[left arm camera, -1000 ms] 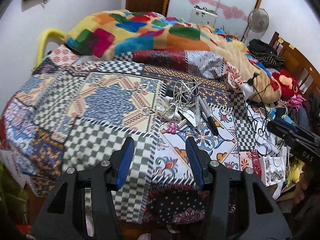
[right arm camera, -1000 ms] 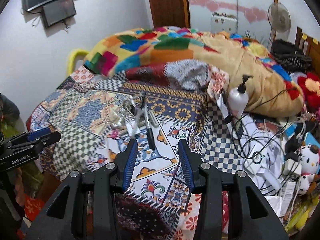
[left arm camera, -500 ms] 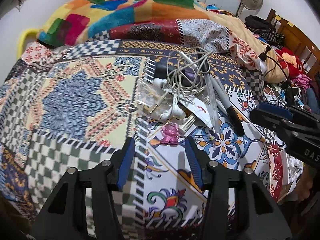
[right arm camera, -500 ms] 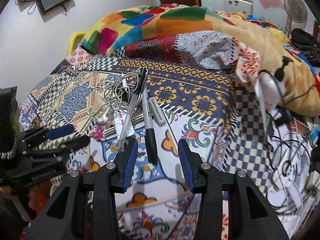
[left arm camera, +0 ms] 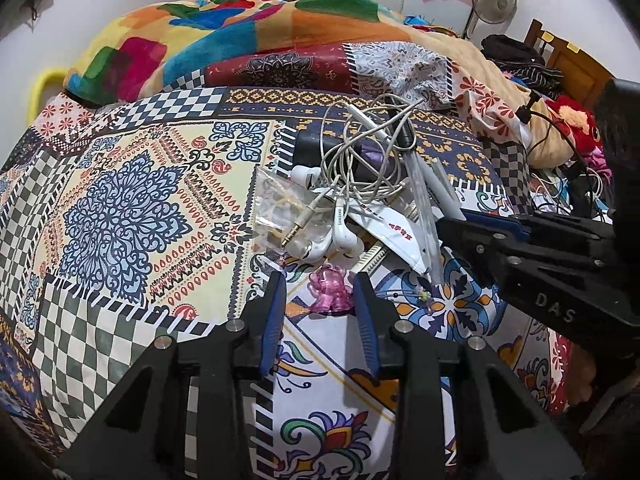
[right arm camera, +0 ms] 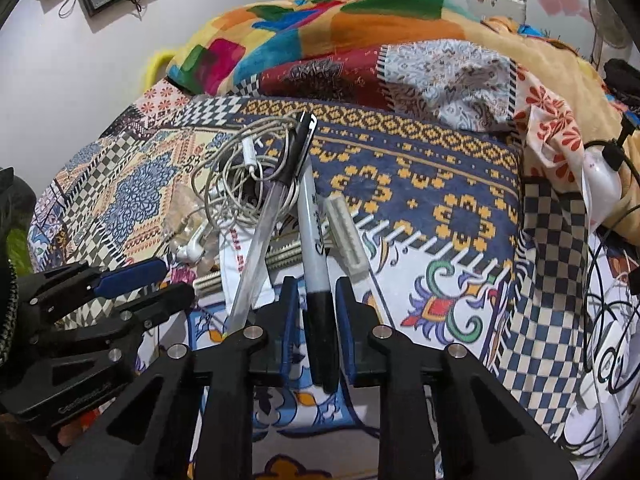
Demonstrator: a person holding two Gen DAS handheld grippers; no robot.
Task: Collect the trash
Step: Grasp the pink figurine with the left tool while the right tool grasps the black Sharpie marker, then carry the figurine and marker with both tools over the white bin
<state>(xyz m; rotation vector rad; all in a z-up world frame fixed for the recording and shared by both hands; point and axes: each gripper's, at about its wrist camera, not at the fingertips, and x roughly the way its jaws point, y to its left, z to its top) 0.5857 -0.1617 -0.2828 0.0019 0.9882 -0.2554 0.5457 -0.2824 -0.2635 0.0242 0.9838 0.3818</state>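
A pile of small clutter lies on the patterned bedspread (left arm camera: 132,216): tangled white earphones (left arm camera: 360,176), a clear plastic bag (left arm camera: 280,208), a white wrapper (left arm camera: 384,228), a clear pen (right arm camera: 264,232) and a black-capped Sharpie marker (right arm camera: 316,248). A small pink toy figure (left arm camera: 330,290) lies between the blue pads of my left gripper (left arm camera: 320,300), which is open around it. My right gripper (right arm camera: 316,304) is open, and its jaws stand either side of the marker's black end. The right gripper also shows in the left wrist view (left arm camera: 520,248).
A colourful blanket (left arm camera: 240,48) is heaped at the far side of the bed. A pump bottle (right arm camera: 604,176), cables (right arm camera: 608,320) and soft toys (left arm camera: 576,120) crowd the right side. A grey stapler-strip block (right arm camera: 346,236) lies beside the marker.
Both grippers have moved forward and down to the pile. The left now straddles the pink toy, the right straddles the marker; both jaws have narrowed.
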